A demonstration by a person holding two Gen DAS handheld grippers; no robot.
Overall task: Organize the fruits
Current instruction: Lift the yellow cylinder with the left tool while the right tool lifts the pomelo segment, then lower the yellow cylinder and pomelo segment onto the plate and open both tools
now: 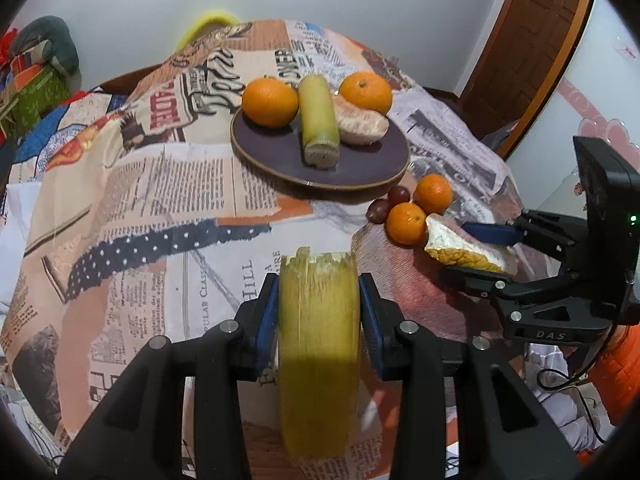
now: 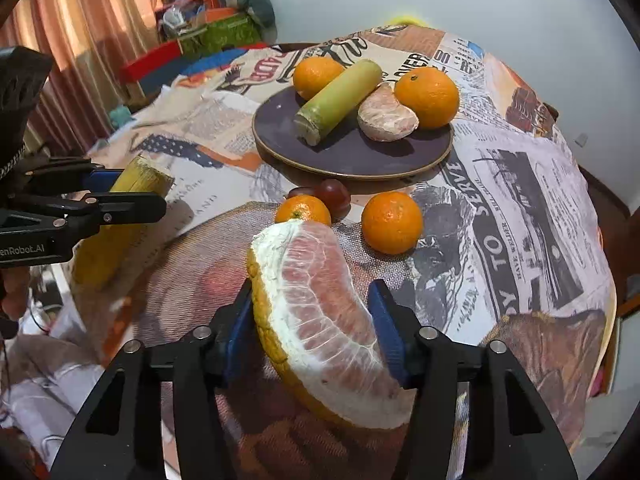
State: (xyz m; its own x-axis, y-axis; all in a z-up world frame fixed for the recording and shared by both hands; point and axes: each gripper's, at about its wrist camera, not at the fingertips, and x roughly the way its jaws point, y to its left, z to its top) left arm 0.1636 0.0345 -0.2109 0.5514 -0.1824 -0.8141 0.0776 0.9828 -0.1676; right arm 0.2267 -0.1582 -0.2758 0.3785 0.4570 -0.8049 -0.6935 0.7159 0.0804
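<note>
My left gripper (image 1: 318,292) is shut on a yellow sugarcane piece (image 1: 318,360) that stands lengthwise between its blue pads, above the tablecloth. My right gripper (image 2: 312,296) is shut on a pomelo wedge (image 2: 320,312), one pad on the rind and the other on the pink flesh. In the left wrist view this gripper (image 1: 454,249) is at the right, holding the wedge (image 1: 440,240). A purple plate (image 2: 360,152) further back carries two oranges (image 2: 428,96), a green sugarcane piece (image 2: 340,96) and a peeled pomelo segment (image 2: 386,114).
Two small oranges (image 2: 392,222) and two dark red grapes (image 2: 334,194) lie on the tablecloth in front of the plate. Boxes and clutter (image 2: 216,28) stand at the back left. The round table's edge falls away at the right. An orange sleeve (image 1: 616,360) shows behind the right gripper.
</note>
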